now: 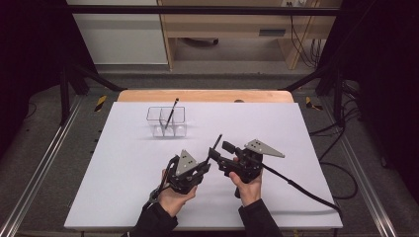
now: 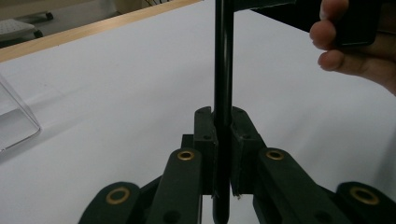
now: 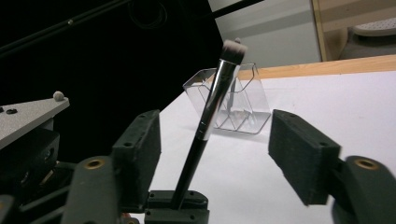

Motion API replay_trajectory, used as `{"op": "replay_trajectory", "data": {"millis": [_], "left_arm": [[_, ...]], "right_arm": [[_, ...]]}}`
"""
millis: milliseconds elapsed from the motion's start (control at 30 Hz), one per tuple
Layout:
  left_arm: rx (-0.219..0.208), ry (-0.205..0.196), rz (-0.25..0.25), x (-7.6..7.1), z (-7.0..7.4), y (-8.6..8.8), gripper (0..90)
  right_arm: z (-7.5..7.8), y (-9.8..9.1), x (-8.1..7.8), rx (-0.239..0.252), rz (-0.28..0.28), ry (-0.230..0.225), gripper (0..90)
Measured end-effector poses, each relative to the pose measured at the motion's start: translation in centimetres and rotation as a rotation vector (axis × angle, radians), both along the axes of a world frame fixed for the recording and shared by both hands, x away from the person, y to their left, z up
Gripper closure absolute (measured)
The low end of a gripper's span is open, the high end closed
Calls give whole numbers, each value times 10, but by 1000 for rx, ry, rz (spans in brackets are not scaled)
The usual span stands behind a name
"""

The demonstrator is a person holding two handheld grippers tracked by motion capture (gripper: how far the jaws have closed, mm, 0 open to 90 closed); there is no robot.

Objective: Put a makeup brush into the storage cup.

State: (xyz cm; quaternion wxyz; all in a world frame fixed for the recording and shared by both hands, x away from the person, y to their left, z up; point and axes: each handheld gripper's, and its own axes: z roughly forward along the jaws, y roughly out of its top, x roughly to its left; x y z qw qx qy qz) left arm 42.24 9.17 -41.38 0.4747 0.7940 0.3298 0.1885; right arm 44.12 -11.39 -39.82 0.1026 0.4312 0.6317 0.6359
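While scanning from the far left, met first a clear organizer [image 1: 165, 121] on the white table [image 1: 123, 168], well apart from both hands. Noted in it a thin dark tool [image 1: 172, 111], leaning and poking above the rim; too small to tell its kind. Saw the same organizer [image 3: 233, 100] in the right gripper view, far behind the jaws.

Further right and nearer, found the left gripper [image 1: 206, 162] in the person's left hand [image 1: 173, 197], aimed right and away. Clenched tight on the makeup brush [image 2: 223, 70], as seen in the left gripper view: both pads of the left gripper [image 2: 223, 140] pressed against the black handle near its lower end, with the butt hanging just below them. Rose from that grip steeply, off the table, over its near middle.

Followed the makeup brush [image 3: 210, 107] up in the right gripper view: black handle, silver ferrule, pale bristle head at the top, tilted a little to the right.

Right again, found the right gripper [image 1: 222, 150] in the right hand [image 1: 249, 187], pointed left at the brush [image 1: 217, 142]. Stood released in its own view [image 3: 217, 144]: one jaw on each side of the handle, a gap left at both pads, the left pad nearer the handle than the right, touching neither. Saw fingers of the right hand [image 2: 355, 51] at the upper right of the left gripper view, just beside the brush.
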Motion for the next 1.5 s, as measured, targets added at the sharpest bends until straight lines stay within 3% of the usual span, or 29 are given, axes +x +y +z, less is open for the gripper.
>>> {"op": "replay_trajectory", "data": {"millis": [367, 667, 933, 1200, 1333, 1500], "left_arm": [[8, -7, 3, -2, 0, -2, 827], [8, -9, 1, -3, -2, -3, 827], [6, -3, -13, -3, -2, -1, 817], [35, -48, -20, -2, 3, 1, 489], [27, -59, -20, -2, 9, -1, 437], [27, -63, -29, -2, 16, -7, 459]], "right_arm": [[-1, 1, 2, 43, 13, 43, 603], [0, 1, 1, 63, 28, 49, 790], [0, 1, 1, 98, 66, 49, 837], [3, -1, 1, 70, 65, 29, 840], [1, -1, 0, 39, 71, 17, 841], [0, -1, -1, 28, 74, 2, 841]]}}
